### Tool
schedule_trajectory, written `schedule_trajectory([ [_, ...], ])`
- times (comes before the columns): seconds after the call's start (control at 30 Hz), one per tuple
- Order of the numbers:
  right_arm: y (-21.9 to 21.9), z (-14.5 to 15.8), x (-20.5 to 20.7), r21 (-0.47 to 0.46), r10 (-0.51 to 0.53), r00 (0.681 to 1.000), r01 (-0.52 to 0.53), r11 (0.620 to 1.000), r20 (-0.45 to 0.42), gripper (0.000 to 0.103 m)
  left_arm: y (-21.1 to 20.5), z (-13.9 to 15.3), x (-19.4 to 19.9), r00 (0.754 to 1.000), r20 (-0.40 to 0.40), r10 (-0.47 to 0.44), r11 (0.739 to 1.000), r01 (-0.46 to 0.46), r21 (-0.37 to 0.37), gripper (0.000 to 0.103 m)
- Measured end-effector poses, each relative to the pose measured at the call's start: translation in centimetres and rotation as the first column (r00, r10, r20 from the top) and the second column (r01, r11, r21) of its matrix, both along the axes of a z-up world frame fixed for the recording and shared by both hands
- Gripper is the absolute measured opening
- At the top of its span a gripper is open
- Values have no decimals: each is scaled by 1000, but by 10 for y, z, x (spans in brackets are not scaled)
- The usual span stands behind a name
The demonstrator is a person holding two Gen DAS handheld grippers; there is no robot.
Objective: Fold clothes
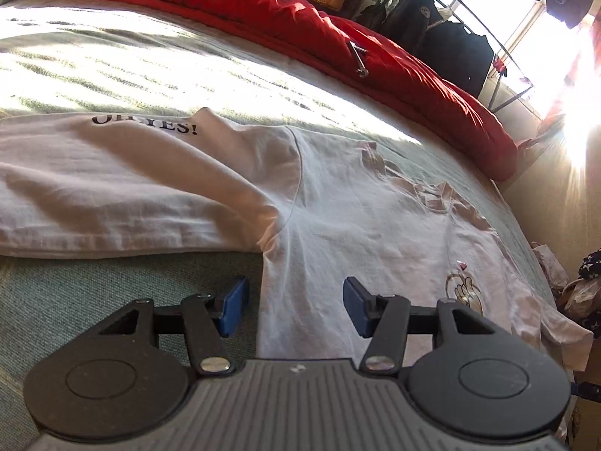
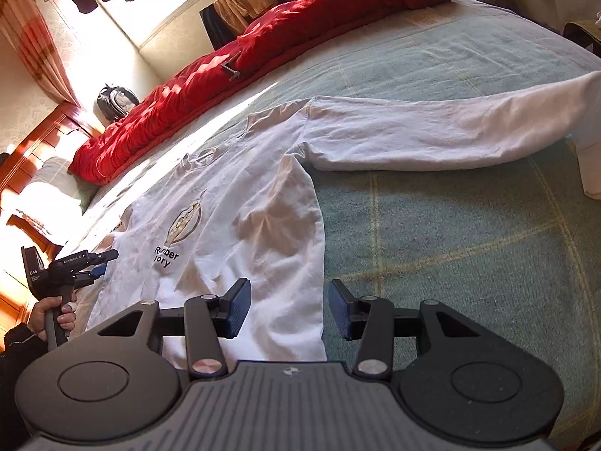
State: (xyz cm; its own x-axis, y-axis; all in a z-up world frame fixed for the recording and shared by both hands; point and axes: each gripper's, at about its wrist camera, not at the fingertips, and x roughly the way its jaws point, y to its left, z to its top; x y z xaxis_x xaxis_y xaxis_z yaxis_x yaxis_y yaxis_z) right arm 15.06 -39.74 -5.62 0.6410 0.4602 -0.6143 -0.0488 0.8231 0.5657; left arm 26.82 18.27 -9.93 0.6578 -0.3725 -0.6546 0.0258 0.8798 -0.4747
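A white long-sleeved shirt [image 1: 375, 225] with a printed front lies spread flat on the green bed cover [image 1: 94, 300]. One sleeve [image 1: 112, 188], printed "OH YES!", stretches out to the left. My left gripper [image 1: 296, 306] is open, its blue pads [image 1: 234, 306] straddling the shirt's side edge near the hem. In the right wrist view the shirt [image 2: 244, 225] lies left of centre with its other sleeve [image 2: 450, 127] stretched right. My right gripper [image 2: 287, 308] is open over the shirt's other side edge. The left gripper [image 2: 94, 263] also shows there at far left, held by a hand.
A red duvet [image 1: 375, 49] is bunched along the far side of the bed, with a metal clip [image 1: 358, 58] on it. A drying rack with dark clothes [image 1: 450, 37] stands by the bright window. A wooden headboard [image 2: 30, 173] and a backpack [image 2: 116, 101] are at left.
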Motion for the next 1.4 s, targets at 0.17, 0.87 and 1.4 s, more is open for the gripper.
schedule_trajectory([
  [0.17,-6,-9,47,58,40,999,-39,998,-12,50,0,-2,11,999,-7,-43,997,42,-62,54],
  [0.87,5,-40,138,-47,48,998,-50,998,-46,9,-17,9,15,999,-21,-33,977,36,211,3],
  [1.4,-23,-33,-53,109,66,986,-49,993,-154,63,-4,23,-136,992,-122,-30,998,37,56,48],
])
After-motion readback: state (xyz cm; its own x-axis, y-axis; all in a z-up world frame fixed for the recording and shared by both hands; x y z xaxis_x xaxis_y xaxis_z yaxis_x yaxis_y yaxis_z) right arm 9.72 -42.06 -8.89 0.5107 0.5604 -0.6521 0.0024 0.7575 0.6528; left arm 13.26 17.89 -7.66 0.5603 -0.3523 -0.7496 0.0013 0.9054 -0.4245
